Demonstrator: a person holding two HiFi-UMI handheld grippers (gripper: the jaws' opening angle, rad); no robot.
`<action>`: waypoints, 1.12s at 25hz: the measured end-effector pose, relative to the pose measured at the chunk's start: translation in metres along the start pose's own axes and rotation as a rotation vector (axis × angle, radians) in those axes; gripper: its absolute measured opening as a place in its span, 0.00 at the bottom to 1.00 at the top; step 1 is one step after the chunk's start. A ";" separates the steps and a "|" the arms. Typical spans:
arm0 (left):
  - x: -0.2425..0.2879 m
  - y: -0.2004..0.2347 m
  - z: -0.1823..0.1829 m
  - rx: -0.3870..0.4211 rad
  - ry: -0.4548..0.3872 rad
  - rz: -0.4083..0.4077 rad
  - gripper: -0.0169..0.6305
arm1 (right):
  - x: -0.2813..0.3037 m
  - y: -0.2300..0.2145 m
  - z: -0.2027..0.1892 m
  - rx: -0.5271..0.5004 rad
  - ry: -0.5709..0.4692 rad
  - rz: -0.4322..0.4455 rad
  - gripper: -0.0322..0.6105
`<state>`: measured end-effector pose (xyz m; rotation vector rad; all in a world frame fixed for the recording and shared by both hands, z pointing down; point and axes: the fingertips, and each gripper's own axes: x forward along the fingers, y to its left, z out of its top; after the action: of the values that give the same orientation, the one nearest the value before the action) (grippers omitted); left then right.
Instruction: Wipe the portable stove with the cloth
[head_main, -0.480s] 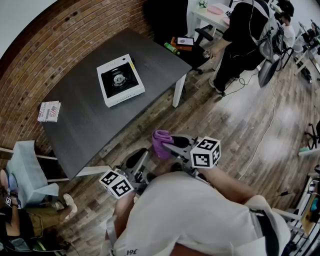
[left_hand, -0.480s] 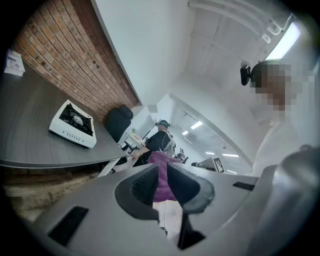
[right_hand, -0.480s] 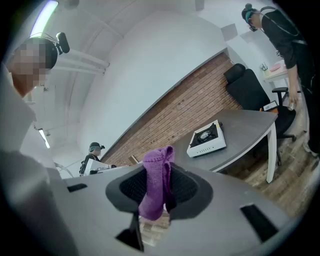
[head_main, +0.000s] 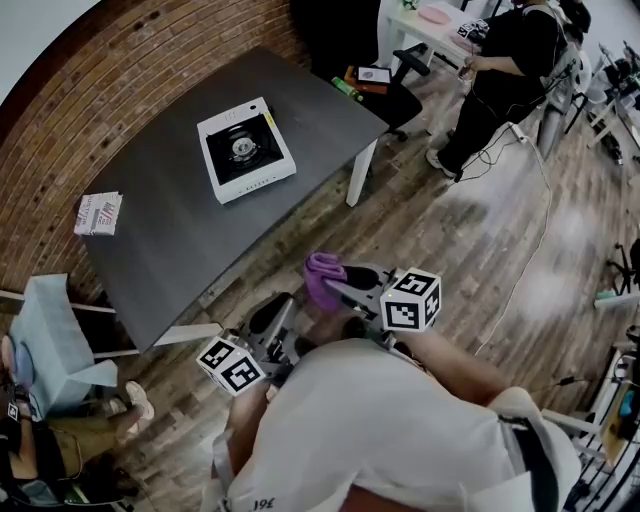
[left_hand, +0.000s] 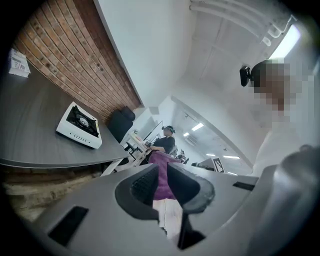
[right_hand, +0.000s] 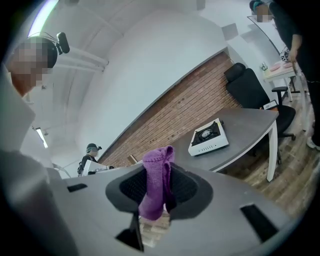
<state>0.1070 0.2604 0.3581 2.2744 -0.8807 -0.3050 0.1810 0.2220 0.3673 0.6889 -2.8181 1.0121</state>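
Short of the counter (head_main: 150, 230), my right gripper (head_main: 338, 285) pinched the cloth (head_main: 320, 275), judged soft and light; left gripper (head_main: 274, 318) was narrow and empty.

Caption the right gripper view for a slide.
Right gripper shut on a purple cloth, white portable stove waiting on the grey table beyond.

The person wore a white short-sleeved shirt (head_main: 380, 430), with small dark print at its left hem and a dark strap (head_main: 528, 455) down its right side. Ahead of the shirt, the left gripper (head_main: 272, 318) and right gripper (head_main: 340, 283) were grey with dark ribbed pads, each bearing a white cube with black square markers. A black camera (right_hand: 62, 42) sat above the shirt on the head.
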 end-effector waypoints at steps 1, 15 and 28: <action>-0.003 0.002 0.001 -0.001 0.001 0.000 0.12 | 0.002 0.001 0.000 0.001 -0.003 -0.006 0.23; -0.071 0.042 0.010 -0.049 -0.019 0.035 0.12 | 0.059 0.023 -0.014 0.002 -0.005 -0.046 0.24; -0.062 0.079 0.028 -0.066 -0.036 0.086 0.12 | 0.088 -0.019 0.021 0.015 -0.023 -0.067 0.24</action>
<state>0.0089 0.2443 0.3883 2.1699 -0.9701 -0.3330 0.1123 0.1625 0.3807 0.7955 -2.7888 1.0215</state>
